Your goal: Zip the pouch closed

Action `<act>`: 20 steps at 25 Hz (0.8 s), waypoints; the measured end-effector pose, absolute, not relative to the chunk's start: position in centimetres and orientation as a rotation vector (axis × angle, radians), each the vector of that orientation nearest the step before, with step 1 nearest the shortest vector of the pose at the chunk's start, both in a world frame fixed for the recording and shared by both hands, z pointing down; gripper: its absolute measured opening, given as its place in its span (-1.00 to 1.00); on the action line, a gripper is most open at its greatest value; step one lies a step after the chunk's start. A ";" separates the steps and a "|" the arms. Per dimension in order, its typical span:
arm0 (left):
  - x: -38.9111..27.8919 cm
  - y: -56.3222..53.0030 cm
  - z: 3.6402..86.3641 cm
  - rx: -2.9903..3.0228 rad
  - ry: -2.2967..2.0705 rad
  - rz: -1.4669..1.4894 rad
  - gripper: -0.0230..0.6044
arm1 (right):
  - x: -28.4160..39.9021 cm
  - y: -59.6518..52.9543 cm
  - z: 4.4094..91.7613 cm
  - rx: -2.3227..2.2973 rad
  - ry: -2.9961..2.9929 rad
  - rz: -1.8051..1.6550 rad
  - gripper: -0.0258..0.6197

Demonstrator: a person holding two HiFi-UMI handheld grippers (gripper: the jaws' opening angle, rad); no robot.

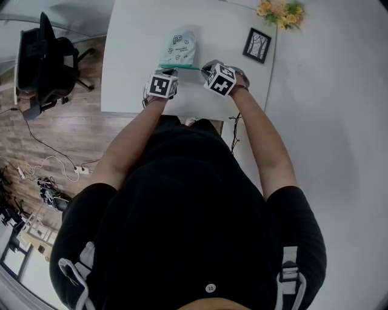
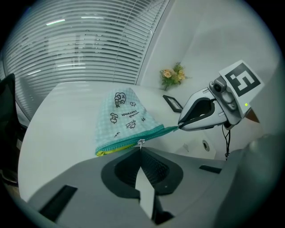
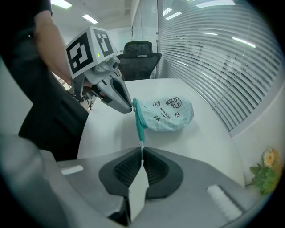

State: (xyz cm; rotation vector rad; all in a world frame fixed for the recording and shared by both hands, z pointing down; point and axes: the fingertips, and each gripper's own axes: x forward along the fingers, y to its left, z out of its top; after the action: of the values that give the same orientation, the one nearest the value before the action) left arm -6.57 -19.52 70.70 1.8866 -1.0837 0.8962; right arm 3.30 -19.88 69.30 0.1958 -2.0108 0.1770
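A pale teal checked pouch [image 1: 179, 46] with cartoon prints lies on the white table [image 1: 130, 54]. Its darker teal zip edge [image 2: 133, 139] faces me. My left gripper [image 2: 141, 149] is shut on the small silver zip pull [image 2: 141, 143], partway along that edge. To the left of the pull the mouth gapes and yellow lining shows. My right gripper [image 3: 141, 149] is shut on the end of the zip band [image 3: 140, 124] and holds it taut. In the head view the left gripper [image 1: 170, 69] and right gripper [image 1: 204, 68] sit side by side at the pouch's near edge.
A black picture frame [image 1: 257, 45] and a bunch of yellow flowers [image 1: 280, 12] stand at the table's far right. A black office chair [image 1: 45, 60] is on the wooden floor to the left, with cables [image 1: 54, 166] beyond it. Window blinds [image 2: 84, 49] run behind the table.
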 end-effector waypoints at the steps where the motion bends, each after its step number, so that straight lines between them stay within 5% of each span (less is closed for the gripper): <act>1: -6.8 -19.7 70.8 1.881 -1.090 0.895 -0.90 | 3.5 -20.0 69.3 0.201 -2.010 0.180 -0.85; 20: -9.7 -21.1 71.1 1.833 -1.144 0.908 -0.90 | 6.4 -20.8 69.8 0.265 -1.982 0.227 -0.85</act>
State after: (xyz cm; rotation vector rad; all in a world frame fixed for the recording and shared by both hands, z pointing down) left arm -9.70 -21.09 71.10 1.8326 -1.1445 0.9083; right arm 6.44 -20.85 69.82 0.2653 -1.9821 0.2268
